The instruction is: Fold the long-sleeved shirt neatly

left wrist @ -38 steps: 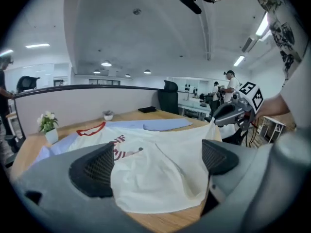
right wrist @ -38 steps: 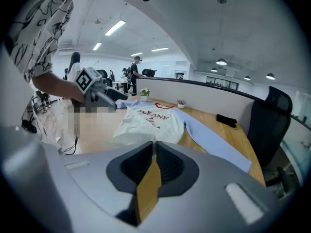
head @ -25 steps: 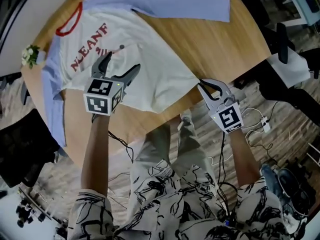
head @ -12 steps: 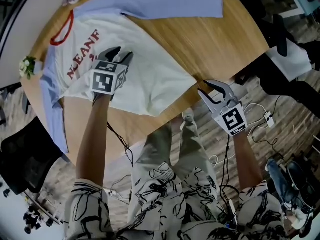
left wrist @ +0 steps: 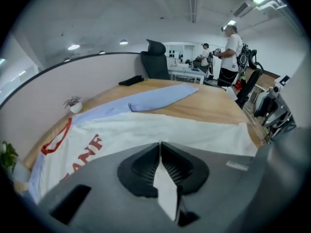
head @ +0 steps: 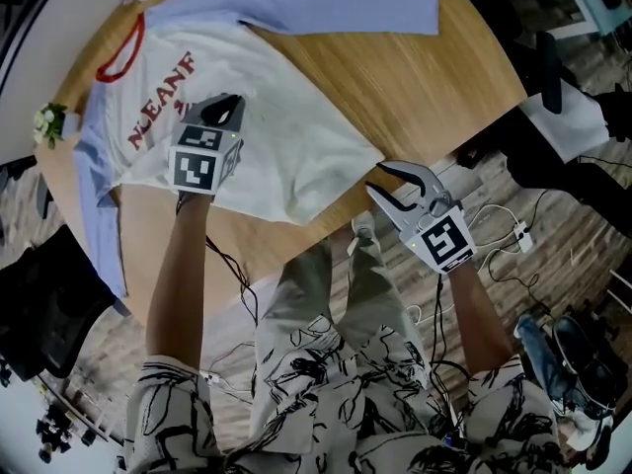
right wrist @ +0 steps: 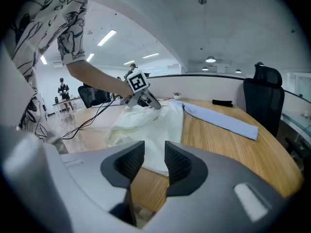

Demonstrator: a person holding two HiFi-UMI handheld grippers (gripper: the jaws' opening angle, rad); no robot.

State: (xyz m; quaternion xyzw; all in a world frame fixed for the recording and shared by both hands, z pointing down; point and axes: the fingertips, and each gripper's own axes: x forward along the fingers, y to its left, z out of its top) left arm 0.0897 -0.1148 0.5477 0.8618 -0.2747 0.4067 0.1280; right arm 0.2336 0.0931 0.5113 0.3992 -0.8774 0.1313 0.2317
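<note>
A white long-sleeved shirt [head: 286,117] with blue sleeves, a red collar and red lettering lies face up on the round wooden table [head: 434,77]. One blue sleeve [head: 316,8] stretches along the far side. The other sleeve [head: 94,196] hangs over the left edge. My left gripper [head: 229,102] is on the chest beside the lettering, shut on a pinch of white cloth [left wrist: 165,188]. My right gripper [head: 375,179] hovers just off the table's near edge by the hem corner [head: 373,152]. Its jaws have just been opening, and nothing is between them in the right gripper view [right wrist: 154,157].
A small potted plant [head: 49,121] stands at the table's left rim. A black chair [head: 39,304] is below it on the left. Cables [head: 504,235] trail over the wooden floor at the right. A black office chair [right wrist: 262,101] stands beyond the table, and people [left wrist: 233,47] stand far behind.
My left gripper came down onto the shirt's chest and closed from wide open onto the cloth. My right gripper's jaws parted and it drew back a little from the hem corner.
</note>
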